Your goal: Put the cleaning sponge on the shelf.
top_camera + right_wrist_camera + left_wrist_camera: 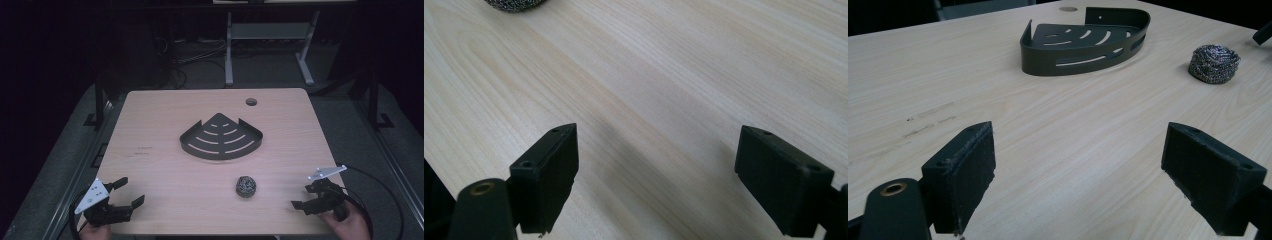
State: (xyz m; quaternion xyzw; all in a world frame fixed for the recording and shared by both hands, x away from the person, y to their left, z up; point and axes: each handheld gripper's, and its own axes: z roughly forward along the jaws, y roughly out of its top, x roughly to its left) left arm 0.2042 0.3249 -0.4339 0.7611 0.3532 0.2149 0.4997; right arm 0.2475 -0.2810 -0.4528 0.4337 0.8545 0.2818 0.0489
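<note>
Both pairs of jaws stood wide apart with nothing between them as I held the two grippers low over the near edge of the table [165, 170]. At the near left corner my left gripper [126, 192] pointed inward across the wood, its grey three-cornered plate tilted on top and its cable looping off the table edge behind it; in the left gripper view its two black padded jaws framed bare pale wood, with a few faint dark scuff marks farther out on the left. Past them, toward the middle of the table, lay the black corner shelf [220, 137], a fan-shaped tray with curved slots in its floor and a low wall around it, its rounded side facing me. Nearer to me and a little right of centre sat the steel wool scrubber [246, 186], a small round grey ball, apart from the shelf and between my two grippers, closer to the right one. At the near right corner my right gripper [302, 196] pointed left toward the scrubber, whose edge just showed at the top left of the right gripper view.
</note>
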